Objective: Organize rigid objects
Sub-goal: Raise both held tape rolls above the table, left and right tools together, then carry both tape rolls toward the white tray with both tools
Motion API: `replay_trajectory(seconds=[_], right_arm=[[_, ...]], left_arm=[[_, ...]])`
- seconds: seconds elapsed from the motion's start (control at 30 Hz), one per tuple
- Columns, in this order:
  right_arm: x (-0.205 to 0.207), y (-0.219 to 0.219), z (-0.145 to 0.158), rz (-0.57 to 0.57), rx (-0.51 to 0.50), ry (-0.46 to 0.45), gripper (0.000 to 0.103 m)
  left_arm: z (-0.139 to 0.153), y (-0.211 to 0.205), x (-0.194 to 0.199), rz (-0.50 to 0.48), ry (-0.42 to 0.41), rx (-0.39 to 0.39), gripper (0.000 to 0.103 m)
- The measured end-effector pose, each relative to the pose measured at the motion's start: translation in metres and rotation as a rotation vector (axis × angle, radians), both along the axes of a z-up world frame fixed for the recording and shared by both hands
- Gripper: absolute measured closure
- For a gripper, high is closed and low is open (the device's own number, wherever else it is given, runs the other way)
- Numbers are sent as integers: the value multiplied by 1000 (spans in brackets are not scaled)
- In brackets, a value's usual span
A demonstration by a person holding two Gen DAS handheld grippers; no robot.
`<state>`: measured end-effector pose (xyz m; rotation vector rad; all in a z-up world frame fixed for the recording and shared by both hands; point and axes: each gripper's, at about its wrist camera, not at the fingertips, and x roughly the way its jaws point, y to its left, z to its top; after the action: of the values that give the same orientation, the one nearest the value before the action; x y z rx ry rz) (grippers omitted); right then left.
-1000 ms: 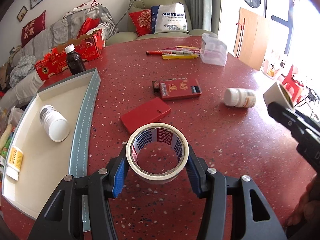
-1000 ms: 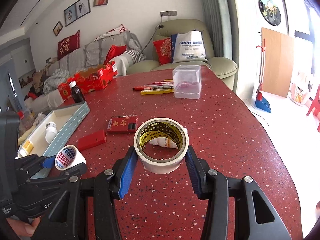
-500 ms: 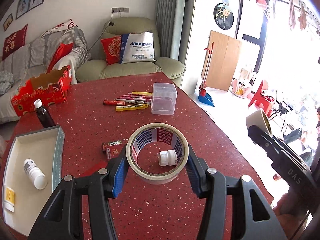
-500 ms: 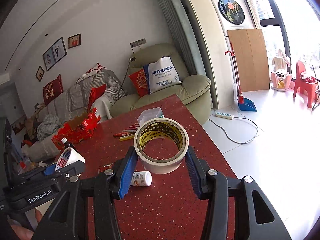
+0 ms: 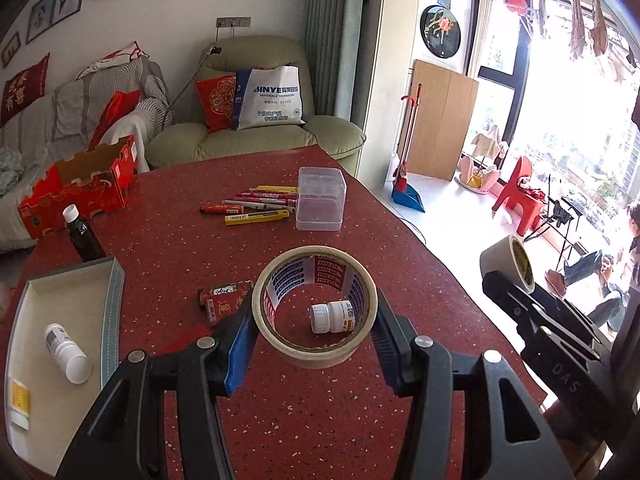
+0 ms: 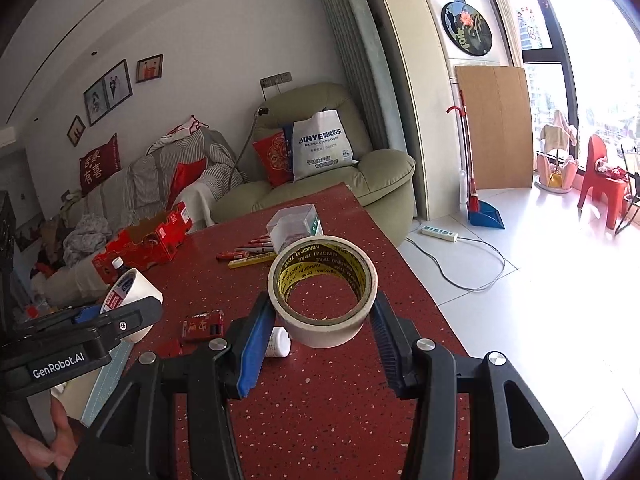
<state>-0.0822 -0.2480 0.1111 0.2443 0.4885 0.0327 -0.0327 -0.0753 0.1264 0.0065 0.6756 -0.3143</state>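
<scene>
My left gripper (image 5: 314, 320) is shut on a beige tape roll (image 5: 316, 354) with red and blue print inside, held above the red table (image 5: 180, 264). My right gripper (image 6: 322, 320) is shut on a second beige tape roll (image 6: 326, 334) with yellow and black print inside, also lifted over the table. Each pair of blue pads presses the roll's outer wall. In the left wrist view the right gripper (image 5: 516, 280) and its roll (image 5: 506, 258) hang at the right. In the right wrist view the left gripper (image 6: 132, 312) and its roll (image 6: 134, 290) sit at the left.
A white pill bottle (image 5: 332, 316) and a small red box (image 5: 224, 300) lie on the table below. A grey-rimmed tray (image 5: 112, 312) at the left holds a white bottle (image 5: 66, 354). Farther back are a dark bottle (image 5: 82, 234), pens (image 5: 256, 204), a clear box (image 5: 320, 200) and a red carton (image 5: 80, 188).
Both grippers rose from near the tabletop with their tape rolls and tilted up, so more of the room shows. Over the last half second they barely moved.
</scene>
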Motion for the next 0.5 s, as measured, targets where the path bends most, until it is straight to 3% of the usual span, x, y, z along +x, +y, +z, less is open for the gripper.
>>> replay_trajectory(seconds=[0.13,0.27,0.37,0.5], right_arm=[[1,-3,11,11,-12,-17,53],[-3,1,10,23,-22,-20,53],[0,-1,3,4,-7,6,53],[-3,4,-2,9,-23,4,53]], left_arm=[[13,0,-1,8,-55,15,46],[-2,12,1,34,20,-35,46],[-13,10,4,41,55,-10,46],[-12,5,3,28,47,-13,46]])
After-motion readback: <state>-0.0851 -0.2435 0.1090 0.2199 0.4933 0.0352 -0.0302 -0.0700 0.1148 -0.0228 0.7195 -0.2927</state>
